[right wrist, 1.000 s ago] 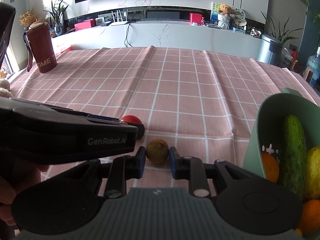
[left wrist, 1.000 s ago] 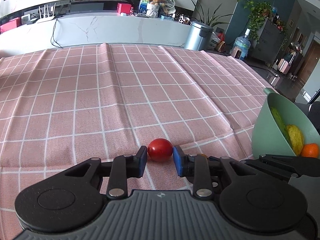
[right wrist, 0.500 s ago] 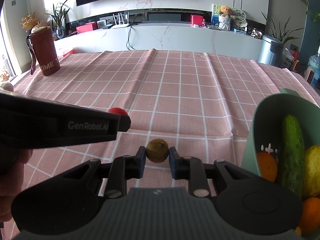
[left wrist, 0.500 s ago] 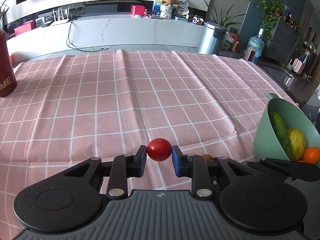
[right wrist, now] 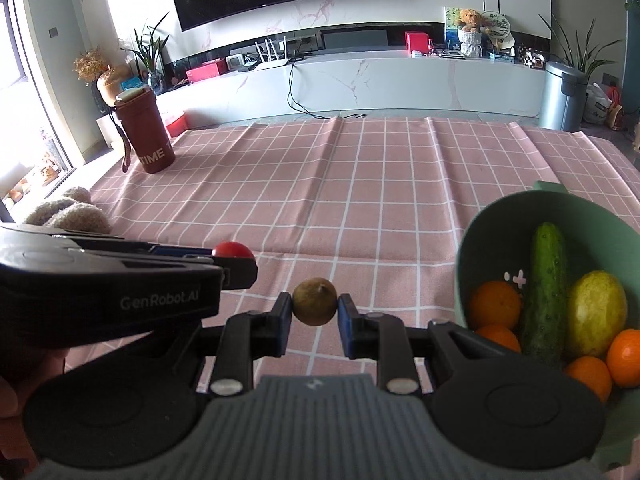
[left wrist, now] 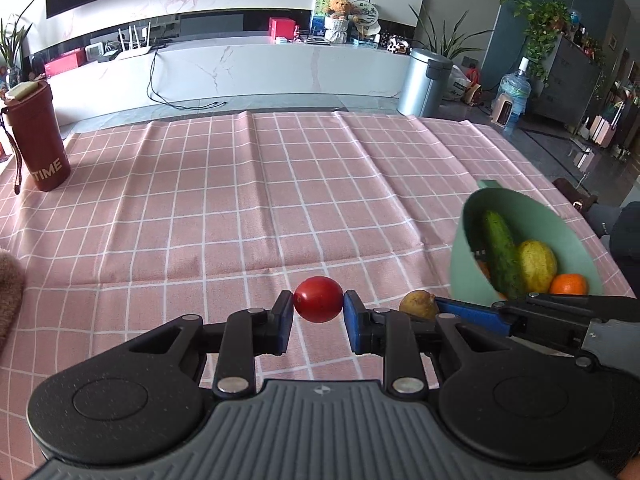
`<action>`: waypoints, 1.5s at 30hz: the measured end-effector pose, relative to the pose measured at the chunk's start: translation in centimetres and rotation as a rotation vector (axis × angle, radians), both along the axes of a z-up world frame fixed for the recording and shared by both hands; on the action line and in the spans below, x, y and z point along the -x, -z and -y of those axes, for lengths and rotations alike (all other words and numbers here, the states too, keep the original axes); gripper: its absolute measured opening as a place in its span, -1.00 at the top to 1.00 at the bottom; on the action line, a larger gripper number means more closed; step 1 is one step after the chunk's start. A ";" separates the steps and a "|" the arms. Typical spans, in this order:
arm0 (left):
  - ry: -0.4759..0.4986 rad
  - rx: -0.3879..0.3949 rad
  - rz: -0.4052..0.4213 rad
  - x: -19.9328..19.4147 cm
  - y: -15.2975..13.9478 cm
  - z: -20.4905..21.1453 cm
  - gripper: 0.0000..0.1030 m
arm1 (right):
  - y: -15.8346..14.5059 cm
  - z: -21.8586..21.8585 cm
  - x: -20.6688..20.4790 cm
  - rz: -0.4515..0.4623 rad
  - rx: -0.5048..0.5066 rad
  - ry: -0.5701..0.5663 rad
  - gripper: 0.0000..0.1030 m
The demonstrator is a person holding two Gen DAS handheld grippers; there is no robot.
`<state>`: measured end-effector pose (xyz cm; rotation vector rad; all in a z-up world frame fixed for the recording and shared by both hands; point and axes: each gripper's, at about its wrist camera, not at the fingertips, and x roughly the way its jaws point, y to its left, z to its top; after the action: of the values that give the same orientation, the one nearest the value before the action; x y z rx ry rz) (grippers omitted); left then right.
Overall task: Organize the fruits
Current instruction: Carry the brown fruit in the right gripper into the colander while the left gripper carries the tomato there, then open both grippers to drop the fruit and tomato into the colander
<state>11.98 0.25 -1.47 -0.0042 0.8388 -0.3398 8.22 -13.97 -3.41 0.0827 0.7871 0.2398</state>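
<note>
My left gripper (left wrist: 318, 315) is shut on a red tomato (left wrist: 318, 299) and holds it above the pink checked cloth. My right gripper (right wrist: 314, 312) is shut on a small brownish-green fruit (right wrist: 314, 301), also lifted. That fruit (left wrist: 418, 305) and the right gripper's fingers show to the right in the left wrist view. The tomato (right wrist: 233, 249) and left gripper show at the left in the right wrist view. A green bowl (right wrist: 504, 216) at the right holds a cucumber (right wrist: 546, 292), a yellow-green fruit (right wrist: 598, 312) and several oranges.
A dark red tumbler (right wrist: 145, 132) with a strap stands at the table's far left. A beige plush toy (right wrist: 68, 212) lies at the left edge. The cloth (left wrist: 280, 184) has ridges and folds. The bowl (left wrist: 520, 208) sits near the right table edge.
Both grippers have risen with their fruits held; the views now look down from higher, showing more of the table and the bowl's contents.
</note>
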 end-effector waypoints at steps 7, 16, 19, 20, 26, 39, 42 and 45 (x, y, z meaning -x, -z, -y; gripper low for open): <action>0.061 0.079 0.013 2.0 -2.8 3.1 0.42 | -4.1 6.0 3.2 -0.013 -0.068 0.043 0.61; 0.200 0.131 -0.050 1.2 -2.9 8.5 0.42 | -6.2 13.9 5.0 -0.018 -0.009 0.111 0.60; 0.245 0.125 -0.093 0.2 -2.1 10.6 0.42 | -5.5 15.9 4.8 -0.050 0.008 0.125 0.60; 0.256 0.116 -0.107 -0.2 -1.8 11.2 0.42 | -5.2 16.5 4.6 -0.066 0.007 0.129 0.60; 0.307 0.099 -0.195 -1.2 0.8 14.0 0.42 | -3.1 18.7 3.1 -0.154 -0.007 0.131 0.60; 0.295 0.082 -0.266 -2.9 3.4 15.1 0.42 | -1.1 18.0 0.6 -0.191 0.028 -0.030 0.60; 0.300 0.079 -0.271 -3.2 3.5 15.0 0.42 | -0.9 17.4 0.1 -0.186 0.043 -0.050 0.60; 0.294 0.115 -0.298 -3.9 3.5 14.7 0.41 | -0.9 17.5 -0.3 -0.181 0.038 -0.054 0.60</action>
<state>15.89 -14.40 -5.00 -0.0399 1.1172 -0.6762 8.55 -31.43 -2.51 0.0482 0.9748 0.2706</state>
